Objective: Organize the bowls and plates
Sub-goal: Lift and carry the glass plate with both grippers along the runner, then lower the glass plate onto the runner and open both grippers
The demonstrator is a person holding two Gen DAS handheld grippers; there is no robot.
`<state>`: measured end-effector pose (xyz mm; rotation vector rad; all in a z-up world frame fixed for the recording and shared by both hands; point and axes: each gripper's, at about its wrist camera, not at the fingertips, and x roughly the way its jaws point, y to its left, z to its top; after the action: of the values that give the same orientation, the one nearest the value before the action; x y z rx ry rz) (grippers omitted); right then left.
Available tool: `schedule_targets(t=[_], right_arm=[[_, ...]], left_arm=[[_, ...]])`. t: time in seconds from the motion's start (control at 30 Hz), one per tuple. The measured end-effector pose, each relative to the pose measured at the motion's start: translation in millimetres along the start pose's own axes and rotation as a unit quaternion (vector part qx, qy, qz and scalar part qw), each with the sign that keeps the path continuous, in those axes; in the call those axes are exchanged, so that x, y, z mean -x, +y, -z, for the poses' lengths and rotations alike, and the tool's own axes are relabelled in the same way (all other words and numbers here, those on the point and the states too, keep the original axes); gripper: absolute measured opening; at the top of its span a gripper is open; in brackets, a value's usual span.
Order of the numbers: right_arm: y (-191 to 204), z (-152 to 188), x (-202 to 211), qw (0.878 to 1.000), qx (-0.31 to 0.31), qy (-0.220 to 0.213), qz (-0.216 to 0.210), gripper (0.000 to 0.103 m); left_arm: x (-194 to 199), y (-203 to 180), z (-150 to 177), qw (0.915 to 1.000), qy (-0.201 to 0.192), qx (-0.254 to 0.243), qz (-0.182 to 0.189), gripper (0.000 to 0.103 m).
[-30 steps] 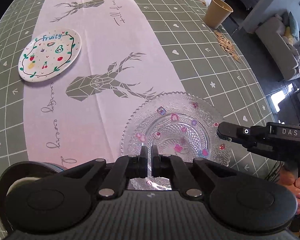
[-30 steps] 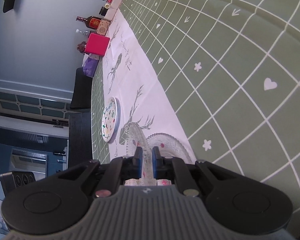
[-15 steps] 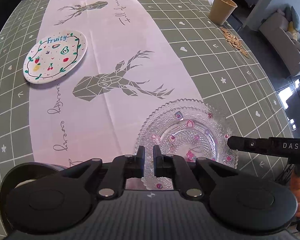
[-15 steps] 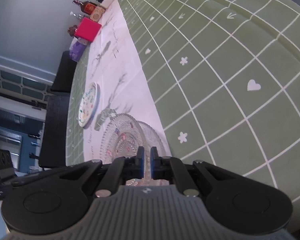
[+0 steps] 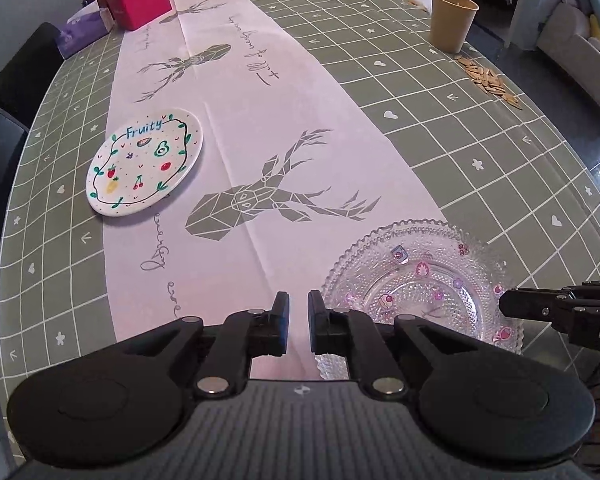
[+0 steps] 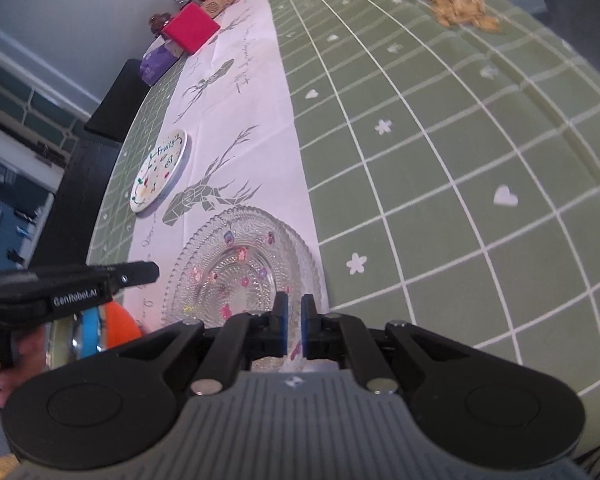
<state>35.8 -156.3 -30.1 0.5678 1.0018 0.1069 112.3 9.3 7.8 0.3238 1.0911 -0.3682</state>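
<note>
The left hand-held gripper (image 5: 298, 322) is almost closed and holds nothing. The glass plate (image 5: 422, 292) lies by the counter's (image 5: 480, 128) near edge, just right of it. A fruit plate (image 5: 144, 162) sits toward the left edge.

From the right side, the right hand-held gripper (image 6: 294, 322) is nearly shut over the glass plate's (image 6: 240, 264) near rim; whether it pinches the rim is unclear.

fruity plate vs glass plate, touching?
Apart. The left wrist view shows the Fruity plate and the glass plate with a wide stretch of white table runner between them.
</note>
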Motion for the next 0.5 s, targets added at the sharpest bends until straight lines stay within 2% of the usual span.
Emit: schedule_targets(t=[0.2,0.37,0.5], right_arm=[[14.0,7.6,2.4,0.996,0.063,-0.028,0.048,0.005],[19.7,10.8,2.0,0.994,0.085,-0.039,0.062,0.005],[21.3,11.7,2.1,0.994,0.083,-0.045,0.058,0.013]], left_arm=[[1.1,1.2,1.5,1.0000,-0.003,-0.002,-0.004,0.012],[1.3,0.0,3.7,0.9999,-0.004,-0.012,-0.007,0.014],[3.9,-2.9,5.7,0.9992,-0.018,-0.024,-0.024,0.016]])
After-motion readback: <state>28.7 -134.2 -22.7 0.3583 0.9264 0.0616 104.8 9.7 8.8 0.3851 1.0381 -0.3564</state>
